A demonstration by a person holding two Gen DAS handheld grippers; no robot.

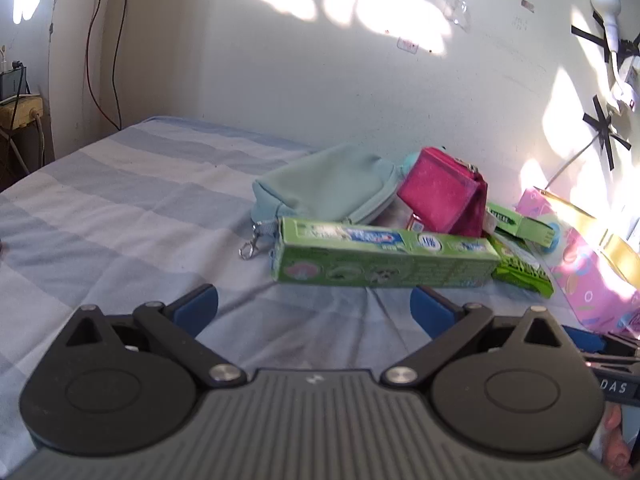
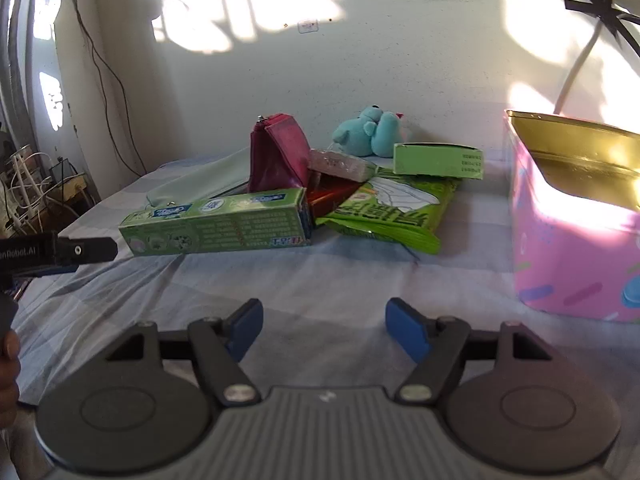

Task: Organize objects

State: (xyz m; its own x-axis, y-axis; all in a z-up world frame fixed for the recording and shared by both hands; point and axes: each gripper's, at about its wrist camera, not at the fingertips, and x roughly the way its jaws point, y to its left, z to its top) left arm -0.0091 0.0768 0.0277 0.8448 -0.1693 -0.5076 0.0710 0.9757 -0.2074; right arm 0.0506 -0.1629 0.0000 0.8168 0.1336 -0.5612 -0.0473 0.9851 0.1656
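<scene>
While both of my grippers hang above the striped bedsheet (image 2: 340, 280), neither holds anything. My left gripper (image 1: 314, 306) has its blue pads spread wide, with only cloth between them; just ahead of its jaws, lying crosswise, is the long green toothpaste box (image 1: 384, 258). Behind that box lie a pale teal pouch (image 1: 328, 186) and a magenta pouch (image 1: 444, 196), the latter leaning on the pile. My right gripper (image 2: 324, 326) stands partly open, its pads apart over bare sheet. Ahead of its jaws and to the left is the same toothpaste box (image 2: 218, 224); straight ahead lies a green snack packet (image 2: 394, 210), with a smaller green box (image 2: 438, 160) resting above it and a teal plush toy (image 2: 370, 132) farther back. Off to the right of those jaws stands the open pink tin (image 2: 576, 248).
</scene>
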